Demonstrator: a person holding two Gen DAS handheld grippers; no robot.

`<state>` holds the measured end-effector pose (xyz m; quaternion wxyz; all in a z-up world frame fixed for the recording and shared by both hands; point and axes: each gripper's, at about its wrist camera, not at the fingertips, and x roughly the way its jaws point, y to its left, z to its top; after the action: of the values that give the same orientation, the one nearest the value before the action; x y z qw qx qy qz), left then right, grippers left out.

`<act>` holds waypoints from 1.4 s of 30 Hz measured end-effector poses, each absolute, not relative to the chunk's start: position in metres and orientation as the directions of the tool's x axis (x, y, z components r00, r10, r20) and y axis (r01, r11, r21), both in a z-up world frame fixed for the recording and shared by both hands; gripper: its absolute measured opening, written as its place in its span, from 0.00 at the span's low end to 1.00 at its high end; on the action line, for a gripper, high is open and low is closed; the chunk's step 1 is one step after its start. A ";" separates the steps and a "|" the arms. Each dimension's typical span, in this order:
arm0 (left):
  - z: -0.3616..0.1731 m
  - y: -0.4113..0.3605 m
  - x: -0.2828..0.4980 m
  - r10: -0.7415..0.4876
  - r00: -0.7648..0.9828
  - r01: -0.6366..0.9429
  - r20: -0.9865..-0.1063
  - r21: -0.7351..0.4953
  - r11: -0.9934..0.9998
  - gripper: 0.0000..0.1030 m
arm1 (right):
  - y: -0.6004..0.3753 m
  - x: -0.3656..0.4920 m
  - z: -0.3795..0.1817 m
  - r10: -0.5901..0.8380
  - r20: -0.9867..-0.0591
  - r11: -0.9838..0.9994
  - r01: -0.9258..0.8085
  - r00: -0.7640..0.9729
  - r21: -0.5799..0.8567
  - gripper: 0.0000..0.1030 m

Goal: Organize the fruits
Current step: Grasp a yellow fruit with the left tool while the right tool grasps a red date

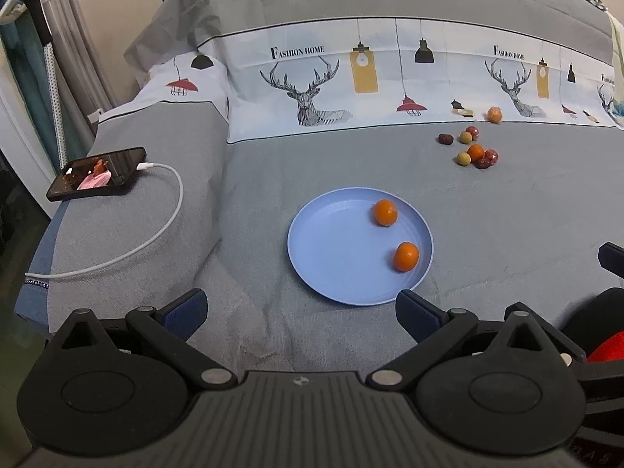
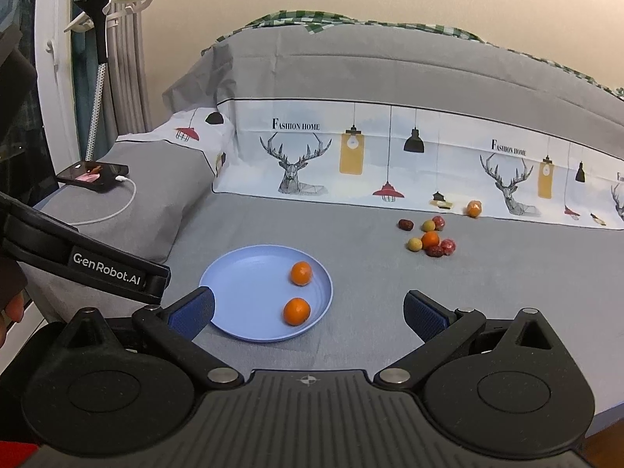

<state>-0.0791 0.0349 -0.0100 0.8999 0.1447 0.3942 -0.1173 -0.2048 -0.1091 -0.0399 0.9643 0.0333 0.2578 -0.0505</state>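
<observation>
Both tongs, left tongs [image 1: 300, 312] & right tongs [image 2: 308, 312], hang wide apart w/ nothing held, just short of the round light-blue plastic plate [image 2: 241, 269] on the grey bed cover [image 2: 351, 335]. Two small oranges [image 2: 301, 273] already sit on the plate's right half; the leftover cluster of small orange, green & red fruits [image 2: 431, 240] lies well beyond the plate to its right, w/ one wrapped orange [image 2: 474, 208] further back by the deer-print sheet. Risk, imo: soft bedding lets round fruit roll when nudged, & a careless drop could tip or slide the plate.
</observation>
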 end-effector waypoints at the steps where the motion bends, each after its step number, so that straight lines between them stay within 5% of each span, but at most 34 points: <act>1: -0.011 0.035 -0.078 -0.096 0.659 0.325 -0.746 0.168 0.931 1.00 | -0.109 -0.204 -0.041 -0.078 -0.505 0.993 0.114 0.860 0.040 0.99; 25: -0.041 -0.014 -0.016 -0.043 0.577 0.359 -0.816 0.206 0.910 1.00 | -0.186 -0.148 -0.087 -0.201 -0.576 0.949 0.303 0.792 0.085 0.99; 42: -0.074 -0.117 0.105 0.004 0.503 0.343 -0.864 0.204 0.917 1.00 | -0.337 0.061 -0.213 -0.382 -0.616 0.836 0.542 0.689 0.087 0.99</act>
<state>0.1051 -0.1168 -0.0740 0.8486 0.1779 0.4881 -0.1000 0.0611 -0.3368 -0.2126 0.9094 0.1320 0.3019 -0.2540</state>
